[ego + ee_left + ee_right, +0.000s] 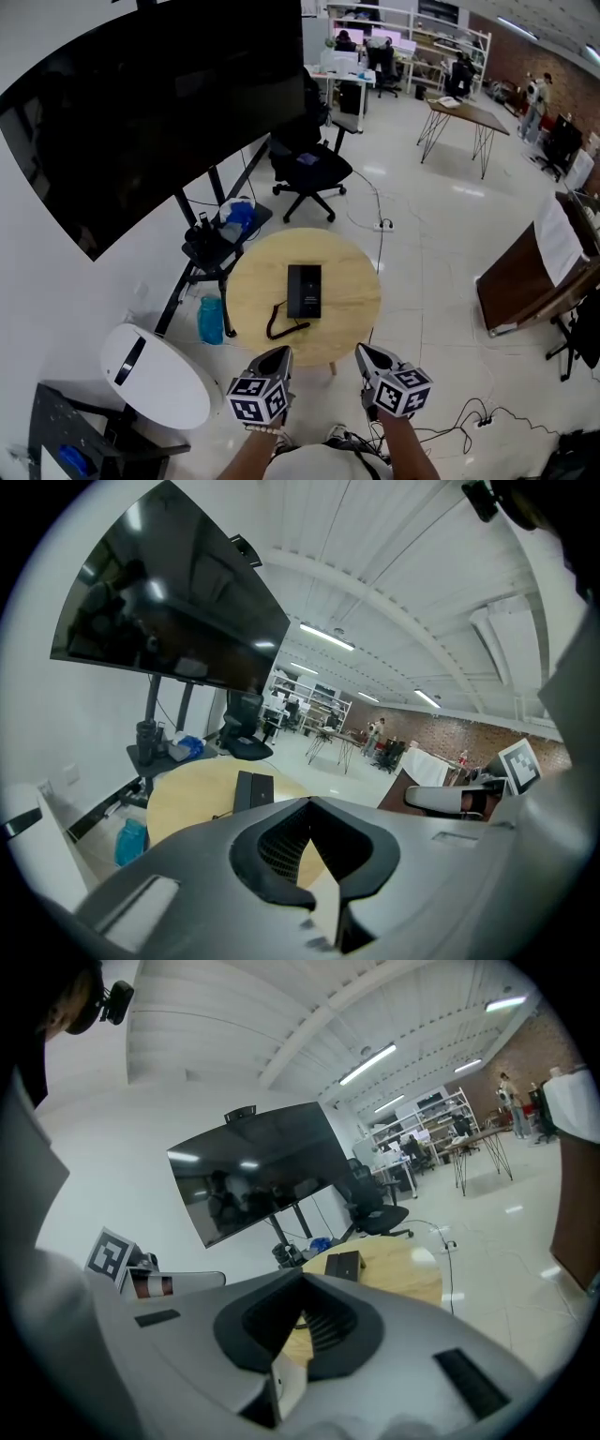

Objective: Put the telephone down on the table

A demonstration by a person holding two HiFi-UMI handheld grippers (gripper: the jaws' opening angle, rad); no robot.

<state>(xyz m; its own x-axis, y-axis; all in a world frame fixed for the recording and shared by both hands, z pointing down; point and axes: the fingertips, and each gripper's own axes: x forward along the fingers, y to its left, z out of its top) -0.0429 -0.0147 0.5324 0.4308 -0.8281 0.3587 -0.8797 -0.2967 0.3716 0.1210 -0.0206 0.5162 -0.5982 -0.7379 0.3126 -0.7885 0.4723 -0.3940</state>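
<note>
The black telephone (304,291) lies flat in the middle of the round wooden table (352,281), and its dark cord (282,329) curls toward the near edge. Both grippers hang at the table's near edge, apart from the phone. My left gripper (278,354) is shut with nothing in it, and so is my right gripper (367,352). In the left gripper view the telephone (253,788) sits on the tabletop beyond the closed left gripper (311,802). In the right gripper view the telephone (343,1265) shows past the closed right gripper (301,1275).
A large black screen (159,103) on a stand fills the left. Beyond the table stand a black office chair (309,169) and a low black stand (217,242) with items. A blue container (210,320), a white oval table (155,375) and floor cables (469,412) lie nearby.
</note>
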